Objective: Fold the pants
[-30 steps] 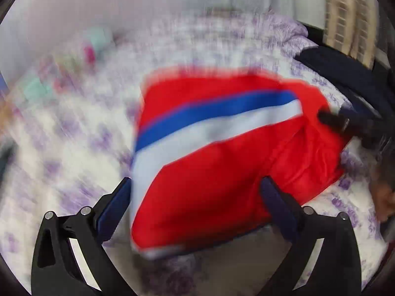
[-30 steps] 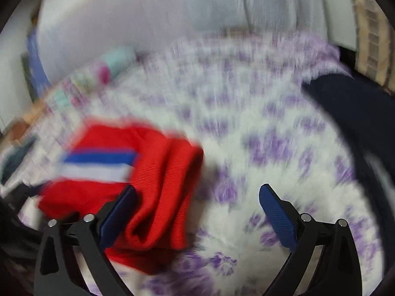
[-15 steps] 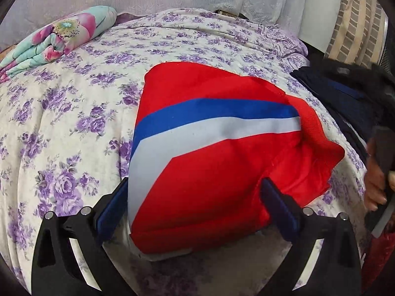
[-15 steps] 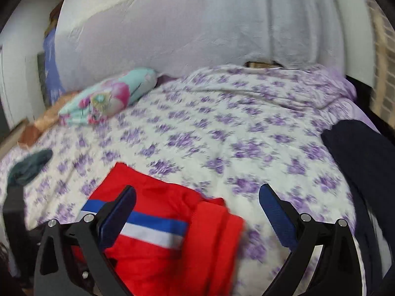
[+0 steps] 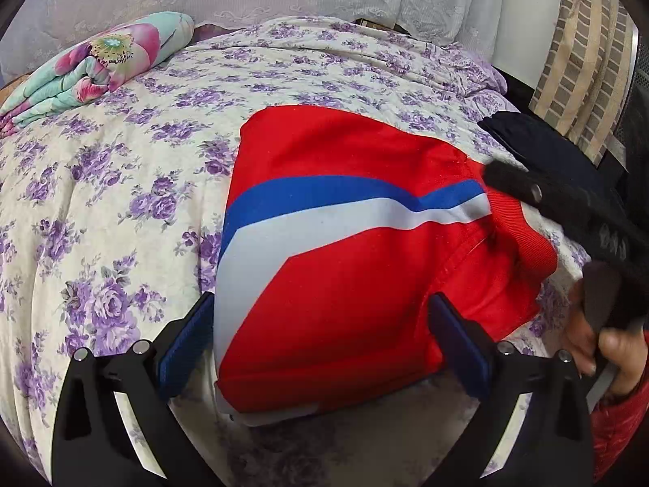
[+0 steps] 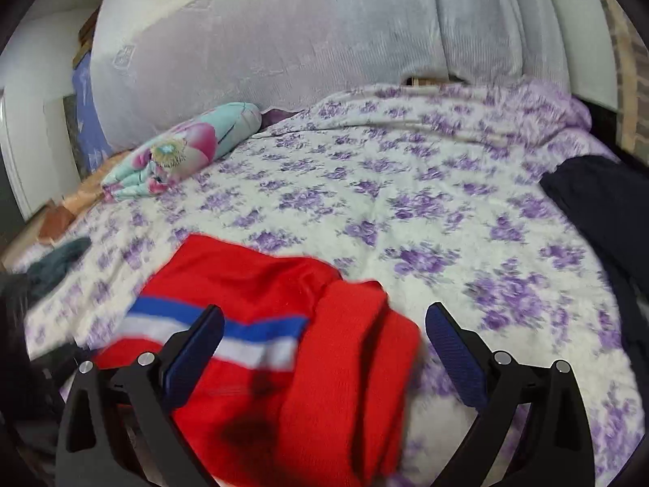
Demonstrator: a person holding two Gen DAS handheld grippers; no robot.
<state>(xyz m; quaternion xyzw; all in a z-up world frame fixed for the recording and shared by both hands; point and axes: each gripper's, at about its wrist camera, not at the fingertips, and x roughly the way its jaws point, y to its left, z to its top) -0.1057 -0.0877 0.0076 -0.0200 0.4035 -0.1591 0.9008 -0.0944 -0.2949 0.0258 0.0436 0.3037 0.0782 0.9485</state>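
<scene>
The red pants (image 5: 349,268) with a blue and a white stripe lie folded into a compact bundle on the flowered bedspread (image 5: 113,186). My left gripper (image 5: 320,341) is open, its blue pads on either side of the bundle's near end. My right gripper (image 6: 324,349) is open above the bundle's ribbed waistband end (image 6: 357,349). In the left wrist view the right gripper's black finger (image 5: 527,186) rests on the bundle's right edge, held by a hand (image 5: 600,345).
A folded flowered quilt (image 5: 101,61) lies at the bed's far left. A dark garment (image 6: 604,219) lies on the bed's right side. A grey-green cloth (image 6: 61,259) sits at the left edge. A pale covered headboard (image 6: 324,32) stands behind.
The right gripper has come back down over the bundle's waistband end after lifting away. The left gripper has stayed at the near end. The bundle's right edge is pressed down slightly.
</scene>
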